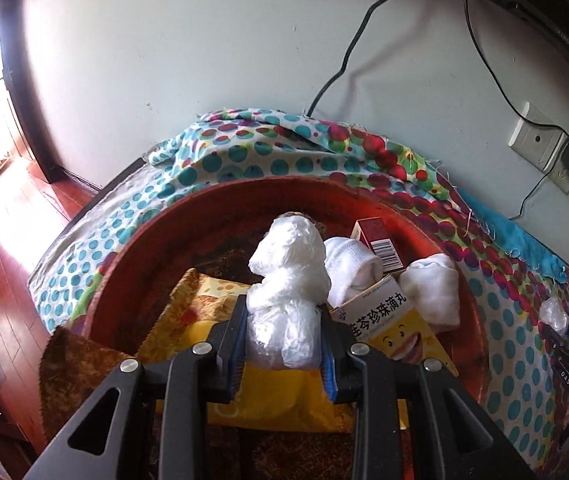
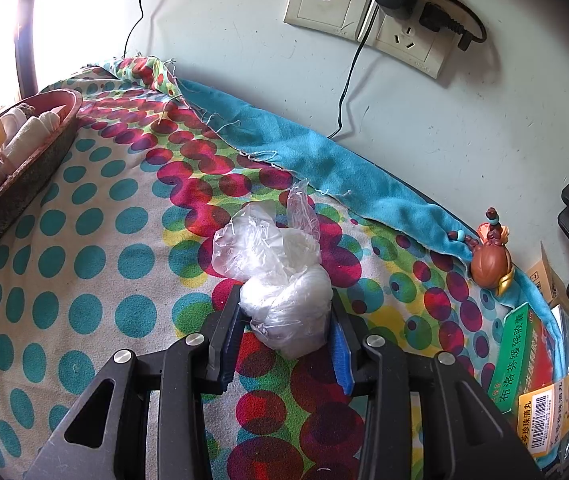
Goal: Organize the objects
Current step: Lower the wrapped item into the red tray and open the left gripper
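My left tongs [image 1: 282, 344] grip a wrapped plastic bundle [image 1: 288, 280] upright over the red basin [image 1: 156, 248], while my right tongs [image 2: 286, 326] clamp a second plastic wad [image 2: 280, 280] on the table, basin [image 2: 24, 184] far left.

Both grippers, the left gripper [image 1: 284, 344] and the right gripper [image 2: 286, 338], have black plastic fingers [image 1: 226, 354] with blue ribbed pads, triangular cut-outs and round silver screws.

I'm working in a lived-in home room: polka-dot cloth [image 2: 104, 240], wall sockets [image 2: 400, 36], wooden floor [image 1: 0, 300], medicine boxes [image 2: 524, 356].
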Demonstrator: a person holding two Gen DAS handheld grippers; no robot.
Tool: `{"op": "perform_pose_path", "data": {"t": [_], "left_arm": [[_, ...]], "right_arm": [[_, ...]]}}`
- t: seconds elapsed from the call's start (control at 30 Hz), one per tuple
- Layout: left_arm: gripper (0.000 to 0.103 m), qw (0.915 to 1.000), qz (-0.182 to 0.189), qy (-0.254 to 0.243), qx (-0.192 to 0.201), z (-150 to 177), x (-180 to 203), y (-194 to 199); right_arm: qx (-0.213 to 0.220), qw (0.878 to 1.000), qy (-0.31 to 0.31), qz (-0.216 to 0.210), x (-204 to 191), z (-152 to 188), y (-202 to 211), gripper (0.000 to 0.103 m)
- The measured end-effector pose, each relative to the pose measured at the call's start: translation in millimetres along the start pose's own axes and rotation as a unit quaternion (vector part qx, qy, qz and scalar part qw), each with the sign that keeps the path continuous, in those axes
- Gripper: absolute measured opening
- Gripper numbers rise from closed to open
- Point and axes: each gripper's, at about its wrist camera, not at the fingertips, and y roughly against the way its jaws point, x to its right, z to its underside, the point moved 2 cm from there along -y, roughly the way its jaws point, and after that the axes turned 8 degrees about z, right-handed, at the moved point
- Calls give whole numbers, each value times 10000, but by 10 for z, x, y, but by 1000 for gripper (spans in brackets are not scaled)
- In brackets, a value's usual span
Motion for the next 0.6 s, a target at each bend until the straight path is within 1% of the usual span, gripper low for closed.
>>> {"op": "perform_pose_path", "data": {"t": [0.37, 0.5, 0.57, 0.6], "left_arm": [[30, 9995, -159, -193, -169, -85, 34, -257], [31, 9994, -185, -53, -288, -70, -46, -322], [32, 9988, -397, -165, -253, -38, -50, -321], [32, 9985, -424, -249, -232, -21, -33, -316]], "right_arm": [[9, 10000, 31, 35, -14, 1, 6, 37], [10, 10000, 31, 36, -14, 2, 3, 37], [6, 10000, 21, 26, -11, 2, 0, 37], [6, 10000, 18, 24, -12, 2, 0, 37]]}}
